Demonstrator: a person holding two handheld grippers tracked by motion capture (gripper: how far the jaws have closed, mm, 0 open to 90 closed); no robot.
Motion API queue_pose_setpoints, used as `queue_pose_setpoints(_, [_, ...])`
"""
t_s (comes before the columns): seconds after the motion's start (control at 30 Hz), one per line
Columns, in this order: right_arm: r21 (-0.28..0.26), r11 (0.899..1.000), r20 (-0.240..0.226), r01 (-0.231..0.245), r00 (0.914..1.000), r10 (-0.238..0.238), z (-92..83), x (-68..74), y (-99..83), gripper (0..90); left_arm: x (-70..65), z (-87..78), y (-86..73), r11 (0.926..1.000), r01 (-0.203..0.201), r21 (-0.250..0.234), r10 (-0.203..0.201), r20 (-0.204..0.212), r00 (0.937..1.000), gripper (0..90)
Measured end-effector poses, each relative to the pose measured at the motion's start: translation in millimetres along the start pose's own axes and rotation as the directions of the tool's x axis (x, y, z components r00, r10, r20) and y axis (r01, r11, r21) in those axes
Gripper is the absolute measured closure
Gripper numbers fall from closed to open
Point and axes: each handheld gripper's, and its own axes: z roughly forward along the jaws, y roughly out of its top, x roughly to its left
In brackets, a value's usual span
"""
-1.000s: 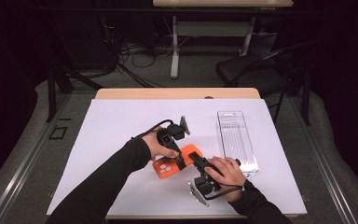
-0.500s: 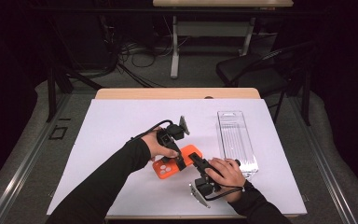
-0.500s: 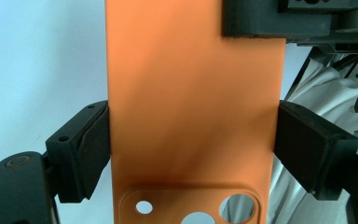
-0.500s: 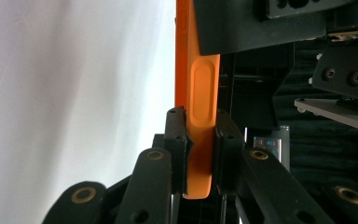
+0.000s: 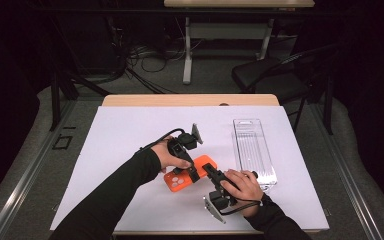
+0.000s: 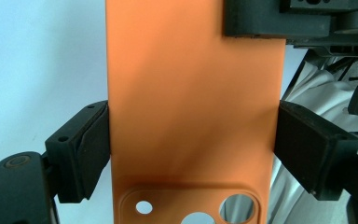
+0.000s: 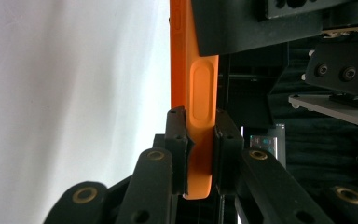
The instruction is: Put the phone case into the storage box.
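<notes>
Orange phone case (image 5: 190, 174) held between both tongs, near the middle of the white table (image 5: 130, 140).

Left tongs (image 5: 194, 175) spread wide across the case's width, pads pressed on its two long edges, as seen in the left gripper view (image 6: 193, 135), camera cutout toward the near end. Right tongs (image 5: 206, 169) nearly closed, pinching the thin edge of the case (image 7: 199, 140) at its right end, one pad on each face beside the raised side button. Case tilted slightly, lying just above or on the table; cannot tell which. Clear plastic tray (image 5: 252, 150) to the right, well apart from the case. Black chair (image 5: 275, 75) on the floor beyond the far right corner of the table.
</notes>
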Motion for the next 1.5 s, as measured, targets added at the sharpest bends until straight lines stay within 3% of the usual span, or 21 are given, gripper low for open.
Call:
queue_pose_setpoints(0.33, [0.002, 1.0, 0.02, 0.018, 0.9996, -0.018, -0.8, 0.6, 0.0, 80.2, -2.4, -0.5, -0.8, 0.9999, -0.005, -0.012, 0.005, -0.012, 0.9999, 15.9])
queue_pose_setpoints(0.97, [-0.007, 1.0, 0.065, 0.005, 0.9979, -0.004, -2.3, 2.0, -1.5, 80.4, -4.5, -2.6, -1.3, 0.9994, -0.018, -0.028, 0.017, -0.016, 0.9997, 15.3])
queue_pose_setpoints(1.5, [-0.003, 1.0, 0.063, -0.004, 0.998, 0.004, -3.5, 1.2, -2.0, 80.6, -6.1, -4.4, -2.1, 0.9984, -0.021, -0.052, 0.019, -0.037, 0.9991, 11.0])
